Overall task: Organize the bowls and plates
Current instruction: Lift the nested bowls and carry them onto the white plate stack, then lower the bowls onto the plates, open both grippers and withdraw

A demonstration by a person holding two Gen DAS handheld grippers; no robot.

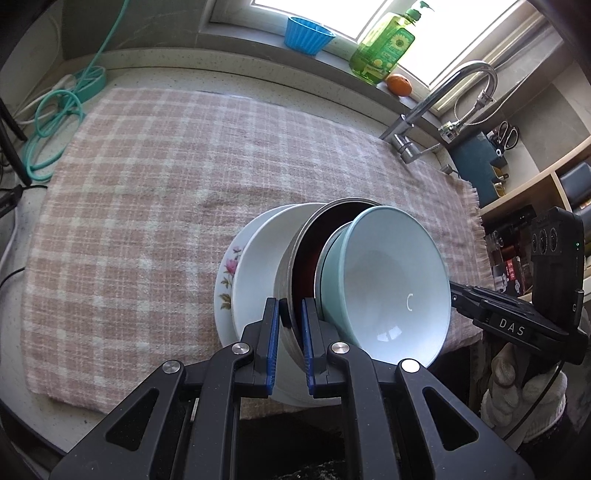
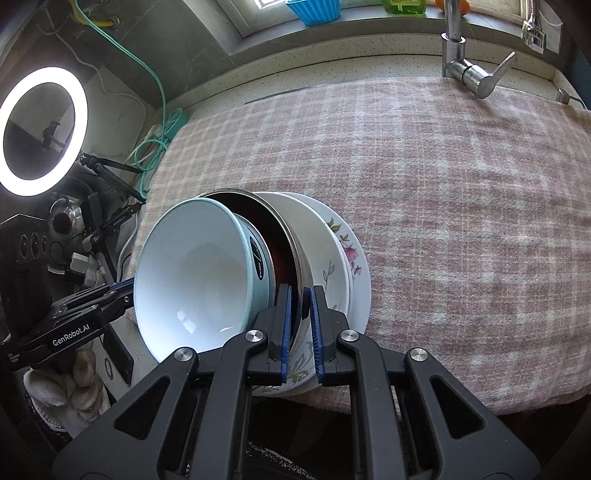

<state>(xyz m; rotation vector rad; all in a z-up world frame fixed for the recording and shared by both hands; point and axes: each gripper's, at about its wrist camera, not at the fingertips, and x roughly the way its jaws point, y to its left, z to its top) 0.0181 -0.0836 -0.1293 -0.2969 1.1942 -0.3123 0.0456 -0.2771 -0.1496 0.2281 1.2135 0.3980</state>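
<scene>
A stack of dishes stands at the near edge of the checked cloth: a flowered plate (image 1: 226, 273) at the bottom, a white bowl (image 1: 258, 258) on it, then a steel bowl (image 1: 295, 258) with a dark red inside, then a pale blue bowl (image 1: 388, 273). My left gripper (image 1: 290, 314) is shut on the steel bowl's rim. My right gripper (image 2: 300, 310) is shut on the same steel bowl's rim (image 2: 291, 243) from the opposite side. The steel bowl and the blue bowl (image 2: 192, 273) in it are tilted above the white bowl (image 2: 314, 229) and the flowered plate (image 2: 354, 258).
The pink checked cloth (image 1: 147, 192) covers the counter. A tap (image 1: 443, 99) stands at the back right. A blue cup (image 1: 306, 35), a green soap bottle (image 1: 384, 48) and an orange (image 1: 399, 85) sit on the sill. A ring light (image 2: 44, 129) and turquoise hose (image 1: 55, 122) are at the left.
</scene>
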